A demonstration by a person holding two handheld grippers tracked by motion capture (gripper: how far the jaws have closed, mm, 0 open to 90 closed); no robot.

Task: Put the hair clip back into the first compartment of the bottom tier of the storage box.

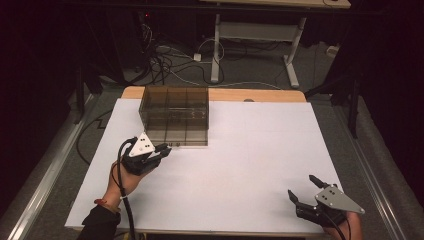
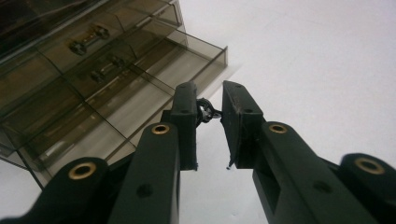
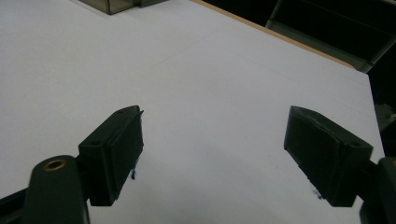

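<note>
Nearest the bottom edge of the high view, at about five o'clock: right gripper (image 1: 301, 189), held in a hand at the table's near right corner, jaws spread wide with nothing between them. From the right gripper view, the two black pads (image 3: 116, 154) stand far apart over bare white tabletop (image 3: 201, 84), touching nothing.

Further in, at about eight o'clock in the high view: left gripper (image 1: 165, 149), carried by a hand above a dark sleeve with a red band at the wrist, grey three-cornered plate on top and black cable trailing back toward the near edge. Tips pointed toward one o'clock, just at the near side of the box. Jaws drawn in to a narrow gap and clamped on a small dark metal part (image 2: 205, 112), pinched between the fingertips near their far ends, as the left gripper view shows. Exact kind of part too small to tell.

Beyond the tips, at about eleven o'clock on the table: a smoky see-through plastic drawer box (image 1: 175, 116), divided into compartments, one shallow drawer (image 2: 187, 60) pulled out toward the left gripper. More small metal pieces (image 2: 88, 39) lying inside the compartments behind it.

Farthest off, at twelve o'clock: dark floor past the table's wooden far edge, with tangled cables (image 1: 165, 57) and a white desk frame (image 1: 220, 35).
</note>
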